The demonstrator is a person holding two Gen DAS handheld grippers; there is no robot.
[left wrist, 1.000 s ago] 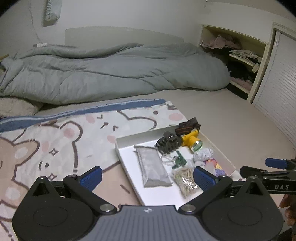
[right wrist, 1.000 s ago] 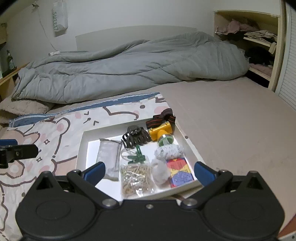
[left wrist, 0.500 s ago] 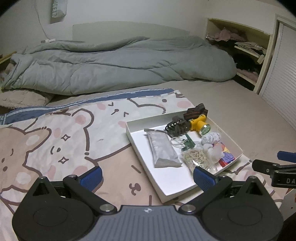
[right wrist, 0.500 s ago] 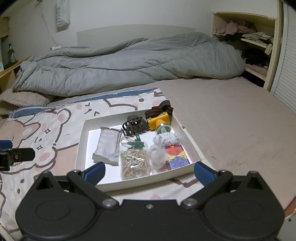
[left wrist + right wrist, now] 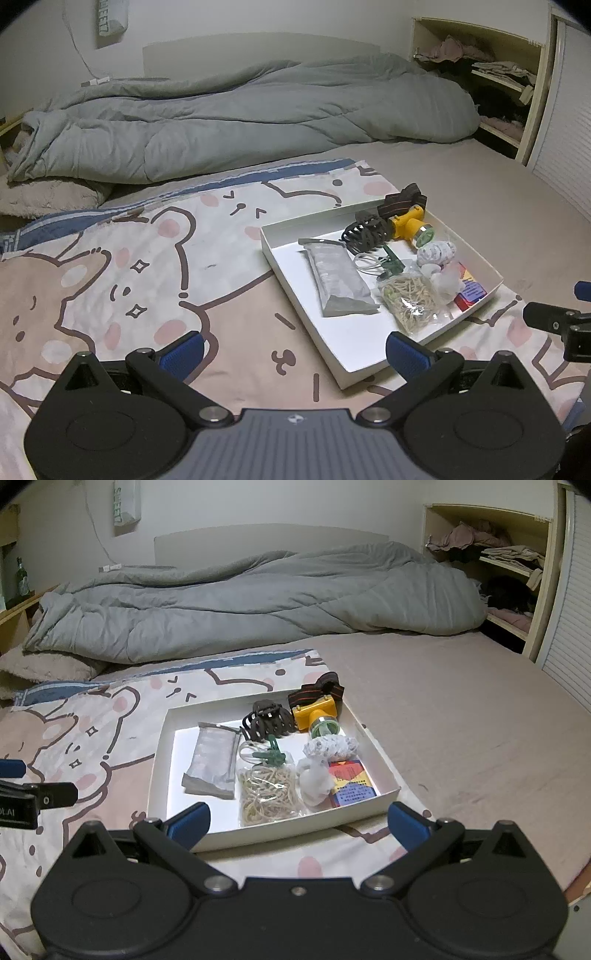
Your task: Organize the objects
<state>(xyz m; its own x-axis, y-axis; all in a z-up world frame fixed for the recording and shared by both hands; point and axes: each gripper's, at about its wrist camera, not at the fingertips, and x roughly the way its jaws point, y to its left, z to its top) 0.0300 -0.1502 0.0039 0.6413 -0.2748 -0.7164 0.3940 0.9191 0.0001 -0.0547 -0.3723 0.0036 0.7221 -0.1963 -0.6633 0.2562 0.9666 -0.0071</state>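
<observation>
A shallow white tray (image 5: 159, 775) (image 5: 284, 273) lies on a bear-print blanket (image 5: 129, 266) on the bed. In it are a grey foil pouch (image 5: 214, 764), a bag of rubber bands (image 5: 267, 794), a dark hair claw (image 5: 267, 722), a yellow headlamp with strap (image 5: 314, 710), a green clip (image 5: 273, 755), a white scrunchie (image 5: 330, 746), a clear plastic wad (image 5: 314, 779) and a small red and blue box (image 5: 351, 782). My left gripper (image 5: 293, 350) is open and empty, near the tray's front left. My right gripper (image 5: 299, 819) is open and empty, just before the tray's near edge.
A rumpled grey duvet (image 5: 240, 602) lies across the back of the bed. A bare mattress sheet (image 5: 461, 716) lies right of the blanket. An open shelf with clothes (image 5: 491, 554) stands at the far right, a slatted door beside it. A green bottle (image 5: 22, 583) stands at the far left.
Both grippers have drawn back and up from the tray, so it looks smaller and farther. Both stayed open and empty. The tray's contents have not moved.
</observation>
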